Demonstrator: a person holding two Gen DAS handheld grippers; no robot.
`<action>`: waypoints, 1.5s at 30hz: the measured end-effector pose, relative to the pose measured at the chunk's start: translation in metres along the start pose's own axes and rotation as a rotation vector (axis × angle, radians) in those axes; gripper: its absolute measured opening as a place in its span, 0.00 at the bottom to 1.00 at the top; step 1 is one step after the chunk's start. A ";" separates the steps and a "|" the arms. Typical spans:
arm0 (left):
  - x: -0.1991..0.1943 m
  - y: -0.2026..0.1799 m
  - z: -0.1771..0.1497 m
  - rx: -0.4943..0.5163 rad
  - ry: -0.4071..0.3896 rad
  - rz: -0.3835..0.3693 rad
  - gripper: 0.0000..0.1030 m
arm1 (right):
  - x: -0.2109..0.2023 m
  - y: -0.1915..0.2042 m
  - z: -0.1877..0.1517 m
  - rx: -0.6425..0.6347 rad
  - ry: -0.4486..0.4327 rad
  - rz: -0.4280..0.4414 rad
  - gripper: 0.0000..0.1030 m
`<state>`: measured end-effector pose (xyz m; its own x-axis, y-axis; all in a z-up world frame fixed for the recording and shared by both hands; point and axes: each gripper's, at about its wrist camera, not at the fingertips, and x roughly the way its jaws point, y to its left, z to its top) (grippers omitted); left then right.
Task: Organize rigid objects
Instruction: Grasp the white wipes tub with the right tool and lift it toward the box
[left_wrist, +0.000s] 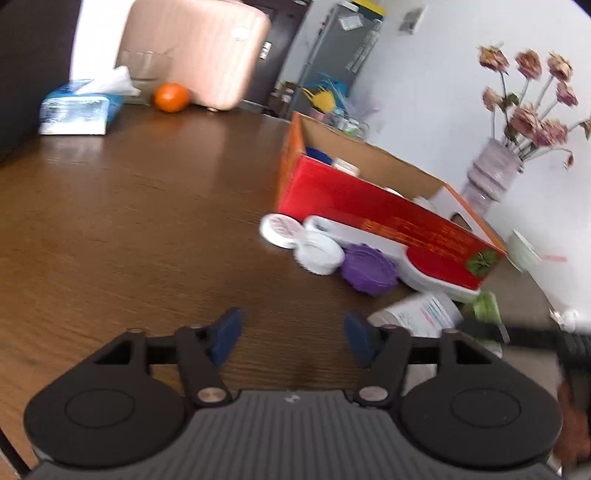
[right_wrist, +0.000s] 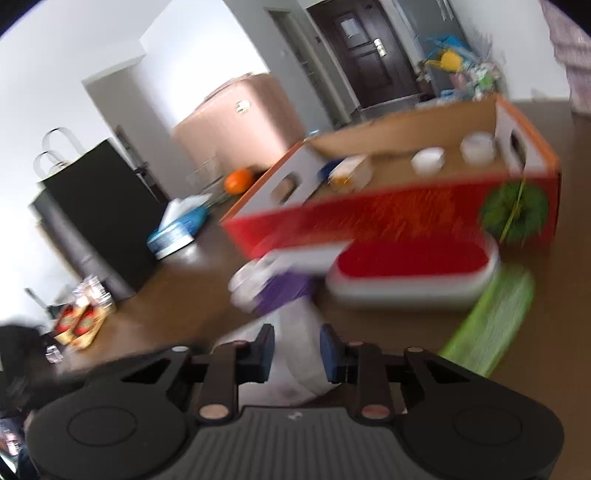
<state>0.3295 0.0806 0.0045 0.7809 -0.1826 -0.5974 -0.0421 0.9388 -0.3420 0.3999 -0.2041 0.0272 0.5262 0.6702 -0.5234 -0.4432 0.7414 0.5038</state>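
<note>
- Brown desk (left_wrist: 129, 206); red box (left_wrist: 373, 218) with lids beside it.
- Your right gripper (right_wrist: 297, 349) pinches a white bottle (right_wrist: 295, 354); light, stiff, slick, so hold mid-body.
- Left gripper (left_wrist: 293, 338) jaws spread, holding nothing.

The desk (left_wrist: 147, 206) is dark wood-grain with a soft sheen. The box (left_wrist: 388, 218) is glossy red printed card outside, raw brown cardboard inside. The purple lid (left_wrist: 369, 269) looks like ridged plastic. The left tongs (left_wrist: 293, 338) are matt black plastic with metal pins.
</note>
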 end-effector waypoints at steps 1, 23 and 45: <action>-0.005 0.001 0.000 0.004 -0.005 0.000 0.68 | -0.004 0.008 -0.012 0.006 0.001 0.013 0.30; -0.002 -0.018 -0.003 -0.113 0.141 -0.240 0.47 | -0.001 0.032 -0.025 0.047 -0.044 -0.048 0.23; 0.026 -0.116 0.113 0.101 -0.076 -0.329 0.38 | -0.066 0.014 0.056 -0.049 -0.298 -0.084 0.16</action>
<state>0.4253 -0.0004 0.1108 0.7868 -0.4616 -0.4097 0.2788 0.8581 -0.4313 0.3998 -0.2398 0.1075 0.7491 0.5724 -0.3337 -0.4197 0.7996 0.4295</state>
